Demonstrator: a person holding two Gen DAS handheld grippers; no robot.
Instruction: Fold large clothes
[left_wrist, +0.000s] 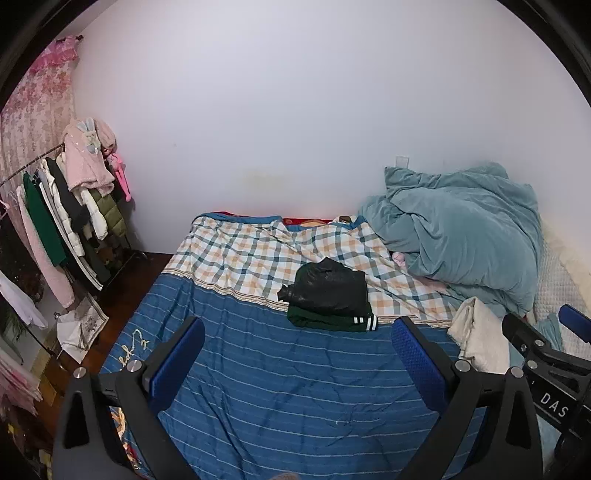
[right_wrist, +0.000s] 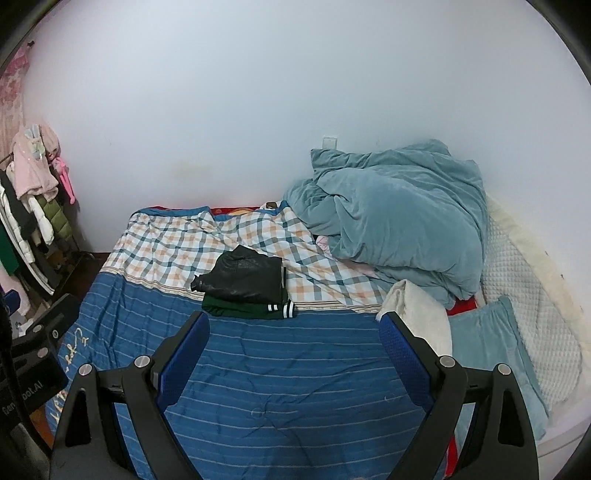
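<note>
A folded black leather-look garment (left_wrist: 330, 285) lies on a folded dark green garment with white-striped cuffs (left_wrist: 332, 320) in the middle of the bed; the stack also shows in the right wrist view (right_wrist: 245, 282). A cream white garment (left_wrist: 480, 339) lies crumpled at the right, also seen in the right wrist view (right_wrist: 417, 314). My left gripper (left_wrist: 297, 341) is open and empty, above the blue striped bedspread (left_wrist: 280, 387), short of the stack. My right gripper (right_wrist: 293, 338) is open and empty, just before the stack, its right finger near the cream garment.
A teal duvet (right_wrist: 399, 218) is heaped at the back right by the wall. A checked sheet (left_wrist: 240, 258) covers the far half of the bed. A teal pillow (right_wrist: 491, 343) and white quilted pad (right_wrist: 528, 306) lie right. A clothes rack (left_wrist: 66, 206) stands left.
</note>
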